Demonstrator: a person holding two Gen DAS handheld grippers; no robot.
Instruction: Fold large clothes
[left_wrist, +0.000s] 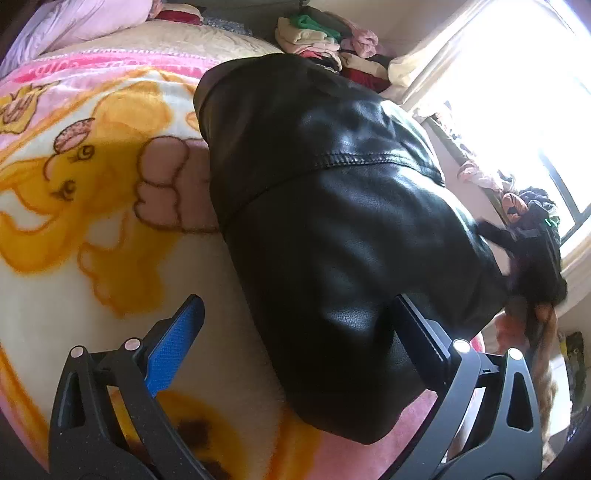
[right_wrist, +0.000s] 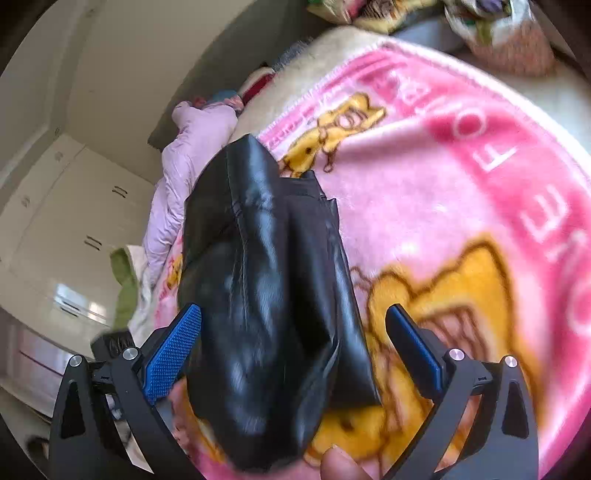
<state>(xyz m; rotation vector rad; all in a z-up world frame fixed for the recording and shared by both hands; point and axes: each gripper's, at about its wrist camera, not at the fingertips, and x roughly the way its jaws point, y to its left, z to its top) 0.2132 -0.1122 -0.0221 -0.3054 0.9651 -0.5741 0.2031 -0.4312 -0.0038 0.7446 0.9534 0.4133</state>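
Black leather jacket (left_wrist: 332, 206) folded on cartoon blanket (left_wrist: 92, 177). Left claw (left_wrist: 299, 332) wide open, gripping nothing. Right claw (right_wrist: 295, 332) wide open, straddling jacket, gripping nothing.

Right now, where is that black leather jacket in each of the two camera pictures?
Left wrist view: the black leather jacket fills the middle, running from upper centre down between the open left gripper.
Right wrist view: the jacket lies centre-left, reaching down between the open right gripper.
Shared landmark: the pink and yellow cartoon blanket under the jacket.
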